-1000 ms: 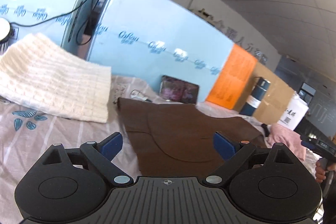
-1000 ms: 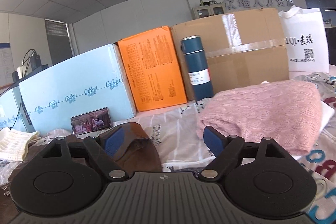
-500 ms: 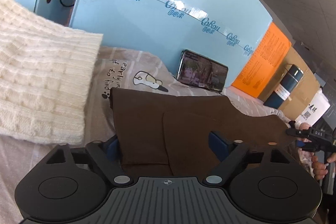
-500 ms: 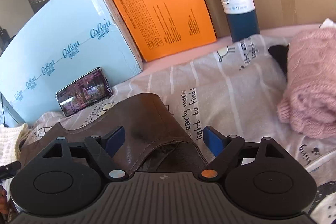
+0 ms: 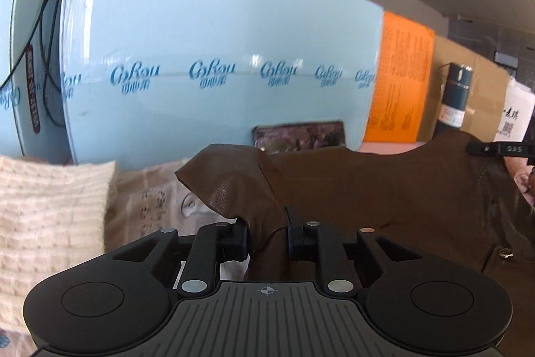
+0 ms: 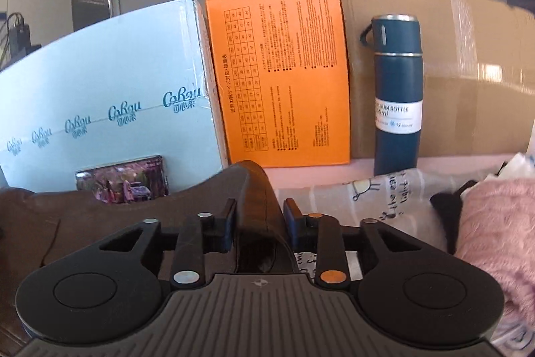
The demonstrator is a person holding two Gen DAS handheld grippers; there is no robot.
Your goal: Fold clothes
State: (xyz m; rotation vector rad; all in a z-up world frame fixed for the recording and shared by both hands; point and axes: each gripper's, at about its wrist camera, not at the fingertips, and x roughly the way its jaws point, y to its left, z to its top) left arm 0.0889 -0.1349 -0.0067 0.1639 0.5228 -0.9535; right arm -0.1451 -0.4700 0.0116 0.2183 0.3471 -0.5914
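Observation:
A dark brown leather-like garment (image 5: 384, 189) is stretched between my two grippers and lifted off the patterned bed sheet (image 5: 150, 199). My left gripper (image 5: 266, 231) is shut on its left corner, which bunches up between the jaws. My right gripper (image 6: 259, 221) is shut on the garment's (image 6: 247, 189) right corner. In the left wrist view the right gripper's tip (image 5: 498, 149) shows at the far right, on the garment's other end.
A cream knitted sweater (image 5: 46, 213) lies at the left and a pink knitted sweater (image 6: 495, 230) at the right. Behind stand a light blue box (image 5: 217, 72), an orange box (image 6: 281, 72), a cardboard box (image 6: 468, 72), a blue vacuum bottle (image 6: 398, 96) and a phone (image 6: 120, 181).
Both grippers were open above the flat garment; they came down, shut on its two corners, and lifted it off the sheet.

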